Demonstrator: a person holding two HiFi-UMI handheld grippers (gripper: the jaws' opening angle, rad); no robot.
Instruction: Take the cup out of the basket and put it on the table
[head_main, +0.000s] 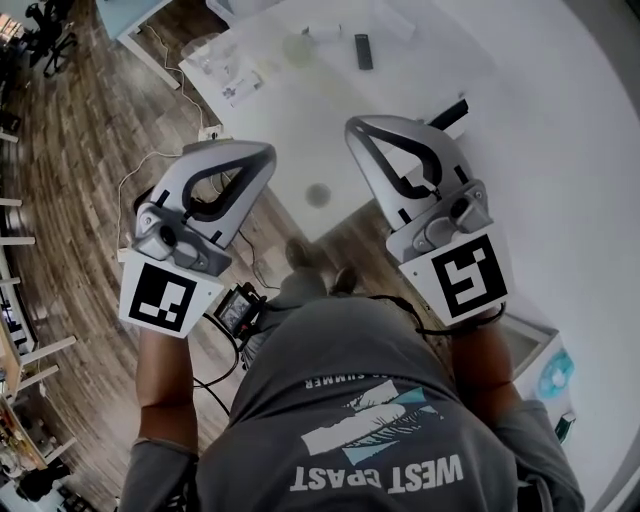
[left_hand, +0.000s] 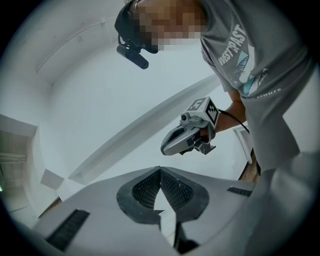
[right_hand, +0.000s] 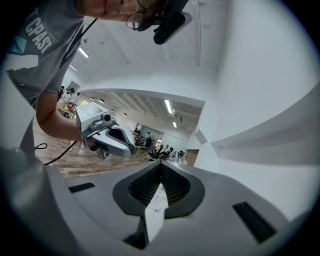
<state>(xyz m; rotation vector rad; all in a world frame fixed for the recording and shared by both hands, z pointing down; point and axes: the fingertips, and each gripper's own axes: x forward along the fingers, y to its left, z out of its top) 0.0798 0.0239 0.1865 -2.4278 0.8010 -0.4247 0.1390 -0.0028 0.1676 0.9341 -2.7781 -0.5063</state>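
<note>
Holds left claw (left_hand: 160, 170) shut on nothing; holds right claw (right_hand: 161, 164) shut and empty too, just to its right, apart. Under right claw's tip, white worktop (head_main: 500, 120); under left claw's, wood floor (head_main: 90, 150) beside worktop's corner. Far beyond both tips, a remote (head_main: 363, 50). Cannot make out cup or basket anywhere.

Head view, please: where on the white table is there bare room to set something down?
On the white table, the broad stretch right of the black remote, beyond the right claw, is bare. So is the middle, between remote and small grey disc. The far left corner is crowded with papers.
</note>
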